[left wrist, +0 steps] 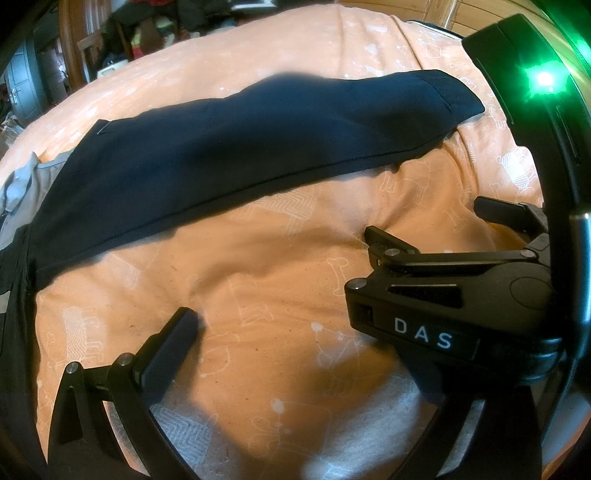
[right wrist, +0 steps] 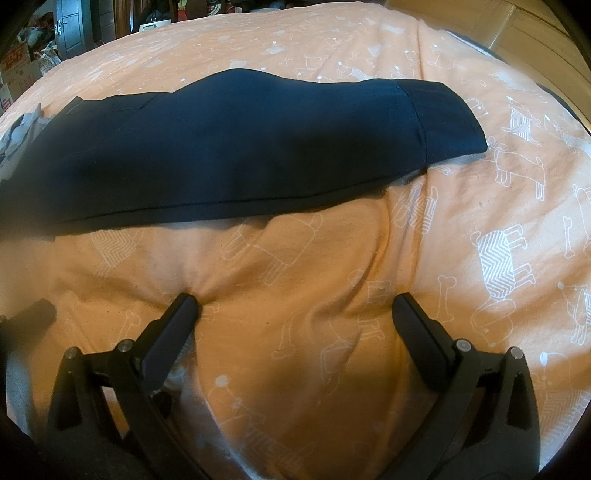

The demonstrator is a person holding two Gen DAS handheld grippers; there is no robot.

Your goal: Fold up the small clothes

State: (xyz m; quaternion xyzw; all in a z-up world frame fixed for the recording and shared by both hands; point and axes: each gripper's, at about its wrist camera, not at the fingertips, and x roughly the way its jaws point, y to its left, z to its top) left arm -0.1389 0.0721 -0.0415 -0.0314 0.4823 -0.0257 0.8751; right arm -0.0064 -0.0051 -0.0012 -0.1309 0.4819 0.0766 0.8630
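A dark navy garment (left wrist: pixel 240 147) (right wrist: pixel 240 147), folded into a long strip, lies flat across the orange bedsheet (left wrist: pixel 277 277) (right wrist: pixel 295 277). Its hemmed end points right. My left gripper (left wrist: pixel 295 314) sits on the sheet just in front of the garment. Its left finger (left wrist: pixel 173 339) stands wide, while the right finger is hidden behind the right gripper. My right gripper (right wrist: pixel 295 301) (left wrist: pixel 428 221) is open and empty, with its tips resting on the sheet short of the garment's near edge. Neither gripper touches the garment.
A grey garment (left wrist: pixel 18 184) (right wrist: pixel 22 125) lies bunched at the navy one's left end. The sheet carries a white dog print and is rumpled near the fingers. Cluttered furniture and a door (right wrist: pixel 70 26) stand beyond the bed's far left. A wooden headboard (right wrist: pixel 546 48) is at the right.
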